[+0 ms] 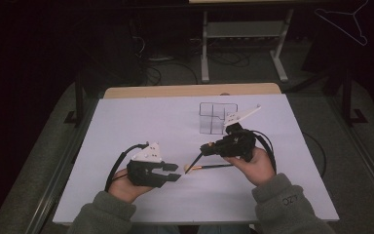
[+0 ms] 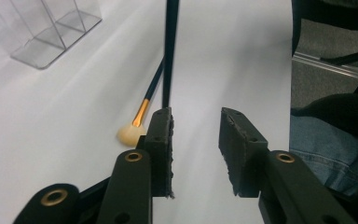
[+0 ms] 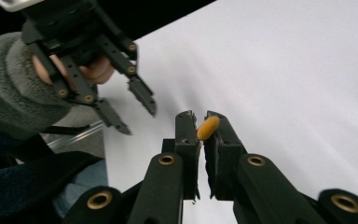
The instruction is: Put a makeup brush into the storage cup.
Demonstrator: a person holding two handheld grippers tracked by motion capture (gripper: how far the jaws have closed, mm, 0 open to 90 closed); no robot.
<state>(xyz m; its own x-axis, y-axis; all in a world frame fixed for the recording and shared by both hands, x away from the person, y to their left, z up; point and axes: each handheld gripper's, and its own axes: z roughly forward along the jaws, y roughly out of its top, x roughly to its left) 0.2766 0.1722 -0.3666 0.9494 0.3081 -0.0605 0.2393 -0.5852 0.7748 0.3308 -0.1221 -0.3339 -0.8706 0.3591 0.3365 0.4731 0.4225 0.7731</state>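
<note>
My right gripper (image 1: 205, 148) (image 3: 201, 122) points left and is shut on a thin dark stick (image 1: 194, 162) (image 2: 170, 51) that slants down toward the table. In the right gripper view a yellow-orange rounded end (image 3: 208, 127) sits pinched between the jaws. A dark-handled brush (image 1: 214, 166) with a gold ferrule and a cream tip (image 2: 130, 134) lies on the white table beneath it. Just left of the brush tip, my left gripper (image 1: 174, 172) (image 2: 196, 116) (image 3: 137, 120) is open with nothing between its pads.
A clear acrylic holder (image 1: 216, 117) (image 2: 51, 32) with compartments stands behind the right gripper. The white tabletop (image 1: 141, 122) has bare room at left and rear. A person's grey sleeves (image 1: 282, 204) come in at the near edge. Table legs and cables lie beyond.
</note>
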